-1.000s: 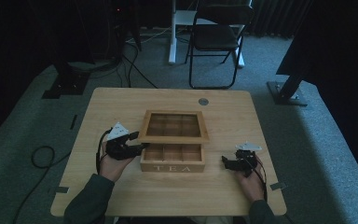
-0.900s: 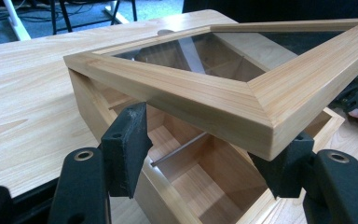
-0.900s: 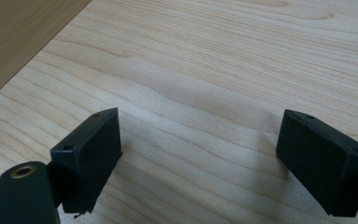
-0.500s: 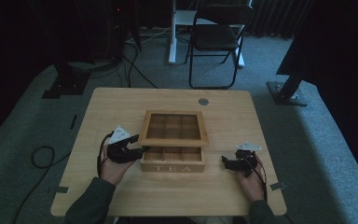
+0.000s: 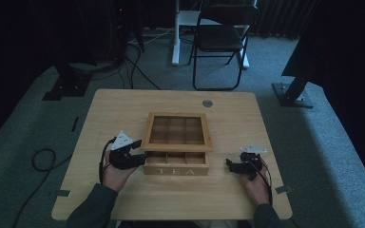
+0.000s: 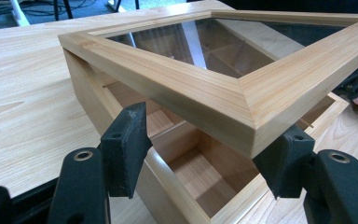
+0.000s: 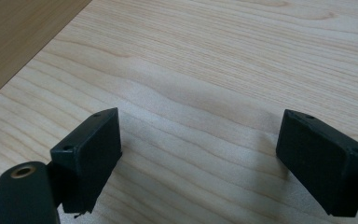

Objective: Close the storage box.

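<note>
A wooden tea box (image 5: 176, 164), lettered TEA on its front, sits mid-table (image 5: 123, 109) between the two hands. Its glass-paned lid (image 5: 177, 132) is raised partway, hinged at the far edge.

The left gripper (image 5: 132, 153) is at the lid's near-left corner. In the left gripper view its jaws stand wide apart, and the mitred corner of the lid frame (image 6: 242, 100) hangs just ahead of and above the fingers (image 6: 126, 144), between them rather than pinched by them. Whether either pad touches the underside of the frame is hard to tell; one pad seems tucked just beneath the frame's edge. Below the fingers the open compartments (image 6: 200, 175) of the box show, apparently empty.

The right gripper (image 5: 235, 165) rests well apart from the box, off its right end, jaws spread and holding nothing; its fingers (image 7: 91, 154) look down on bare tabletop.

So the lid lies directly ahead of the left fingers, its front rail running crosswise to them, and the left hand is by far the nearer. Any further swing of the lid would likely be made from that corner.

The hinges and the rear compartments are obscured by the lid's glass and the dim light.
</note>
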Demonstrator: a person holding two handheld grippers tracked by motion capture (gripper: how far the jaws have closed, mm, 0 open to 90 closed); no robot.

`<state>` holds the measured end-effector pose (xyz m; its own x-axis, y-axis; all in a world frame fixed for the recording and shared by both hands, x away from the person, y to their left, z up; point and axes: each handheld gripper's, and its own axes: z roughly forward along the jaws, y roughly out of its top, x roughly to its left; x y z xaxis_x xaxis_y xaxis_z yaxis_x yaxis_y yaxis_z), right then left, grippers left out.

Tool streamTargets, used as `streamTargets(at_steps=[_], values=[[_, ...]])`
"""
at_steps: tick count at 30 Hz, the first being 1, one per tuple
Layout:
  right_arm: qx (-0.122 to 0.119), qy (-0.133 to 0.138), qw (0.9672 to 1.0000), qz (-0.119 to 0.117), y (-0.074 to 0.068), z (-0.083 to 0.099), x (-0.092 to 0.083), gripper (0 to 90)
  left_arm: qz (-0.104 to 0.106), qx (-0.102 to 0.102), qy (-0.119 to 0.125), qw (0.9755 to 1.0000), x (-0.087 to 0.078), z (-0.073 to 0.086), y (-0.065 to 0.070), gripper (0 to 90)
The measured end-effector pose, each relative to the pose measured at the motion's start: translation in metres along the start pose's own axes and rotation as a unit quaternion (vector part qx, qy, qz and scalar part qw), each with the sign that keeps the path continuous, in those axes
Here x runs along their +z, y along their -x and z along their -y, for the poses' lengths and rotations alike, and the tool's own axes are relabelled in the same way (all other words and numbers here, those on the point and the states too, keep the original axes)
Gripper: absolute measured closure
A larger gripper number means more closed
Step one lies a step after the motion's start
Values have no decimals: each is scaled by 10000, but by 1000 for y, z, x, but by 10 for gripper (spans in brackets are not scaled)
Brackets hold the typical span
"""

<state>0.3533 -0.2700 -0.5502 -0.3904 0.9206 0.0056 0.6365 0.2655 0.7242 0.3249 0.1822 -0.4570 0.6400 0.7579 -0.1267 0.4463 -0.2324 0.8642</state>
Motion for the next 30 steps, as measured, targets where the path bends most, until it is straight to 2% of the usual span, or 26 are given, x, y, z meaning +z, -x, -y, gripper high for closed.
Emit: streamTargets(at_steps=[17, 30], values=[[-3, -3, 10000, 0, 0, 0, 0, 135, 10, -82, -132, 9999, 4, 14, 1, 393], [0, 1, 10000, 0, 0, 0, 0, 135, -4, -43, -156, 9999, 7, 18, 2, 392]])
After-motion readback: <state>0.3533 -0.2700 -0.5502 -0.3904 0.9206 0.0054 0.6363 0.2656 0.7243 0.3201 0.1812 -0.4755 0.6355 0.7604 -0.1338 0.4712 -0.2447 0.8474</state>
